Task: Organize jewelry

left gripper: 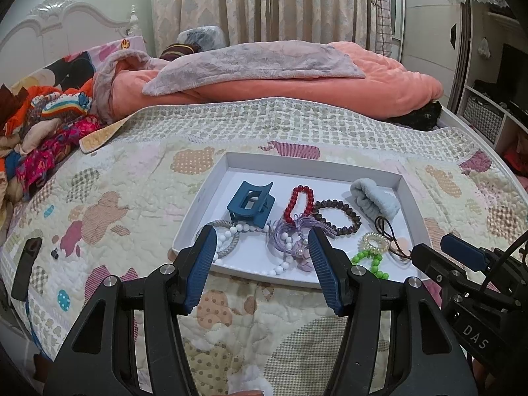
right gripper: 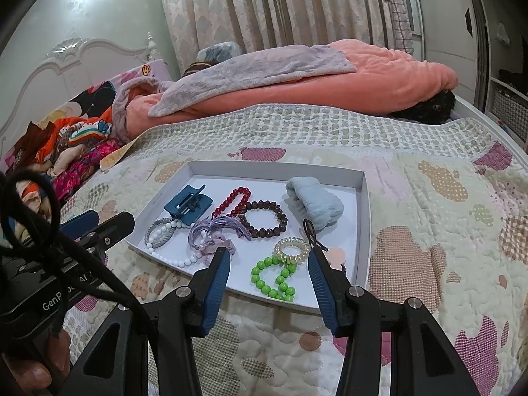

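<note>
"DAS" reads on the right gripper (right gripper: 269,255). Both it and the left gripper (left gripper: 262,242) hover spread and empty over the near edge of the white tray (left gripper: 231,161) of jewelry on the bed.

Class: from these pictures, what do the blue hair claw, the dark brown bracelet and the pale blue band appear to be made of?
Blue hair claw: matte rigid plastic, probably; smooth moulded edges.
Dark brown bracelet: wood or dark stone beads; slight sheen, uncertain.
Pale blue band: soft plush fabric; fuzzy, folded surface.
</note>
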`<move>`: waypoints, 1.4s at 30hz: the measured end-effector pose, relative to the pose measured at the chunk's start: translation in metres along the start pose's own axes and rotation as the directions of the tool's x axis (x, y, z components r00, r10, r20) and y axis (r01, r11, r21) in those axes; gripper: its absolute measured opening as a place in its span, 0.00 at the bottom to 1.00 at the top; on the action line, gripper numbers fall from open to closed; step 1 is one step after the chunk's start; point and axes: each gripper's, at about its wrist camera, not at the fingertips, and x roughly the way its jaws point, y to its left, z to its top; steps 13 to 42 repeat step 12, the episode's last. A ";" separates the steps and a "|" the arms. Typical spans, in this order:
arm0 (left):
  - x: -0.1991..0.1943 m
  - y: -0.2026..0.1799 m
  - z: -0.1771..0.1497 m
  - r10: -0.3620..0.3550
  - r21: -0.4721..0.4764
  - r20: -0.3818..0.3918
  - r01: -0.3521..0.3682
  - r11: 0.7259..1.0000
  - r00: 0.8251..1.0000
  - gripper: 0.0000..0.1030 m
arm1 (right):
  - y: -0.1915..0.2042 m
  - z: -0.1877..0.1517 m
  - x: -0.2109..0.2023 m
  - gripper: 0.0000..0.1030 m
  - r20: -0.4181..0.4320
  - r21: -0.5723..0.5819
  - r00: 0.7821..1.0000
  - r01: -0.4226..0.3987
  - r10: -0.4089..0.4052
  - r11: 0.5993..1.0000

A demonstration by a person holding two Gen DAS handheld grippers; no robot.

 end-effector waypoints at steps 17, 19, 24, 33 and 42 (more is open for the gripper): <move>0.009 -0.001 -0.005 -0.023 -0.012 -0.023 0.023 1.000 0.999 0.56 | -0.007 -0.003 0.007 0.46 -0.020 0.005 1.000 0.013 -0.013 1.000; 0.009 -0.001 -0.005 -0.023 -0.012 -0.023 0.023 1.000 0.999 0.56 | -0.007 -0.003 0.007 0.46 -0.020 0.005 1.000 0.013 -0.013 1.000; 0.009 -0.001 -0.005 -0.023 -0.012 -0.023 0.023 1.000 0.999 0.56 | -0.007 -0.003 0.007 0.46 -0.020 0.005 1.000 0.013 -0.013 1.000; 0.009 -0.001 -0.005 -0.023 -0.012 -0.023 0.023 1.000 0.999 0.56 | -0.007 -0.003 0.007 0.46 -0.020 0.005 1.000 0.013 -0.013 1.000; 0.009 -0.001 -0.005 -0.023 -0.012 -0.023 0.023 1.000 0.999 0.56 | -0.007 -0.003 0.007 0.46 -0.020 0.005 1.000 0.013 -0.013 1.000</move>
